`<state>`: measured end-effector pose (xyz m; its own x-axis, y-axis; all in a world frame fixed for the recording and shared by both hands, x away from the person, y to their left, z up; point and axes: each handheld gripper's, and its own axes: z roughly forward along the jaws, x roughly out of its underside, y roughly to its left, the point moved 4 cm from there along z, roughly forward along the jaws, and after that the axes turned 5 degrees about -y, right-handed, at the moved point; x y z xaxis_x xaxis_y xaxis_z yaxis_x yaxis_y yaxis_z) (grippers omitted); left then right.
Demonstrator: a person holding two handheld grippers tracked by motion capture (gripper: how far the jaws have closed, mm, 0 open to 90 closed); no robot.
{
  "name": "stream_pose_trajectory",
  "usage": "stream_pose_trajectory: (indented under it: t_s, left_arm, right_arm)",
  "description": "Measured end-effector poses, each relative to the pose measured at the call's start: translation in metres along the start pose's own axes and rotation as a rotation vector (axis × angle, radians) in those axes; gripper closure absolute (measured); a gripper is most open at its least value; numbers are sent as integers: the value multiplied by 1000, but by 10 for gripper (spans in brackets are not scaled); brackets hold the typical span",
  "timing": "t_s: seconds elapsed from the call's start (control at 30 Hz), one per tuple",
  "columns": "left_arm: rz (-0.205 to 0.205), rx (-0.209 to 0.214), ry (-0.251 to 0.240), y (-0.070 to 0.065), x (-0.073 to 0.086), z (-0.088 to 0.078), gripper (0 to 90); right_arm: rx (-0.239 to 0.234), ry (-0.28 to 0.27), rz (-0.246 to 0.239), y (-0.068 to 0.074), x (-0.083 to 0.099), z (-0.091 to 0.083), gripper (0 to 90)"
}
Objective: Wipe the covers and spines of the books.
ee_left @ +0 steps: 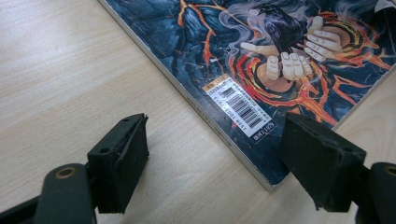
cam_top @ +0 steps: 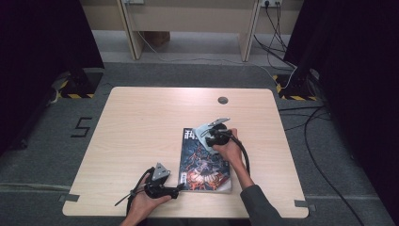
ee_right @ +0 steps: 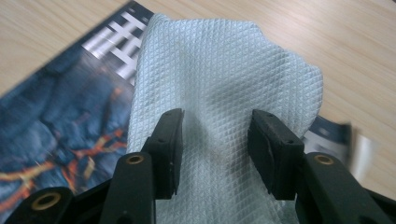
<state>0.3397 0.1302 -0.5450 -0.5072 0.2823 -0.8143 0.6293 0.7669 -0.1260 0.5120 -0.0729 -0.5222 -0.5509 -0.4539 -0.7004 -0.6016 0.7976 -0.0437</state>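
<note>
A book (cam_top: 204, 162) with a dark blue and orange cover lies flat on the wooden table (cam_top: 141, 122), right of centre near the front edge. My right gripper (cam_top: 207, 134) sits over the book's far end, shut on a pale blue textured cloth (cam_top: 202, 129) that rests on the cover. In the right gripper view the cloth (ee_right: 224, 70) runs between the jaws of the right gripper (ee_right: 217, 135) and spreads out over the book (ee_right: 60, 102). My left gripper (cam_top: 179, 189) lies low at the book's near left corner. Its jaws stand open (ee_left: 215, 158) on either side of that corner of the book (ee_left: 261, 56).
A round cable hole (cam_top: 222, 100) sits at the table's far side. Beyond the table stand a desk's wooden legs (cam_top: 134, 37), and cables (cam_top: 310, 136) trail on the grey floor to the right. The table's front edge runs just behind my left gripper.
</note>
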Motion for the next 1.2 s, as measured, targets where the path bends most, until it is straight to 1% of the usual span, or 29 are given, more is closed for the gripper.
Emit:
stream_pose_trajectory:
  t_s: [0.03, 0.17, 0.23, 0.27, 0.33, 0.43, 0.47, 0.53, 0.6, 0.63, 0.67, 0.73, 0.77, 0.83, 0.9, 0.93, 0.97, 1.0, 1.03, 1.13, 1.2]
  left_arm:
    - [-1, -1, 0, 0, 0, 0, 227]
    - [-1, -1, -2, 0, 0, 0, 227]
    - [-2, -1, -3, 0, 0, 0, 227]
    - [-1, -1, -2, 0, 0, 0, 227]
    - [-1, -1, -2, 0, 0, 0, 227]
    - [-1, 0, -4, 0, 0, 0, 227]
    - [0, -1, -3, 0, 0, 0, 227]
    - [-1, 0, -2, 0, 0, 0, 227]
    - [0, -1, 0, 0, 0, 0, 227]
    - [0, -2, -2, 0, 0, 0, 227]
    - [0, -4, 1, 0, 0, 0, 227]
    - [-1, -3, 1, 0, 0, 0, 226]
    - [-2, -5, 2, 0, 0, 0, 225]
    - [-1, 4, 9, -1, -1, 0, 230]
    - [5, 29, 44, 0, -2, -2, 231]
    - [13, 33, 60, 1, -4, -5, 235]
    - [16, 31, 49, 3, -6, -8, 235]
    - [5, 29, 34, 6, -7, -12, 235]
    - [-8, 25, 25, 10, -8, -15, 235]
    - [-34, -6, 19, 25, -6, -25, 235]
    - [-52, -26, 16, 32, -6, -29, 235]
  right_arm:
    - [-5, 3, -2, 4, -3, 3, 555]
    - [-23, 9, -5, 15, -13, 12, 554]
    - [-39, 0, -4, 21, -16, 16, 554]
    - [-39, 2, -11, 23, -18, 18, 554]
    - [-42, 5, -10, 28, -22, 21, 554]
    - [-44, 1, -19, 35, -24, 23, 558]
    - [-52, -1, -27, 37, -23, 22, 558]
    - [-94, 5, -41, 42, -20, 19, 557]
    - [-109, 9, -65, 50, -15, 13, 557]
    - [-125, 10, -85, 54, -12, 10, 558]
    - [-140, 9, -101, 60, -8, 6, 557]
    - [-163, -10, -135, 69, 1, -3, 558]
    - [-182, -9, -148, 74, 6, -8, 557]
    - [-202, -13, -165, 82, 15, -16, 557]
    - [-209, -22, -170, 85, 21, -22, 557]
    - [-212, -16, -176, 86, 23, -24, 557]
    - [-213, -3, -182, 87, 24, -27, 557]
    - [-208, -1, -194, 87, 25, -28, 556]
    - [-203, -3, -186, 87, 25, -28, 552]
    - [-197, -4, -179, 87, 26, -29, 540]
    - [-178, -4, -191, 88, 26, -30, 544]
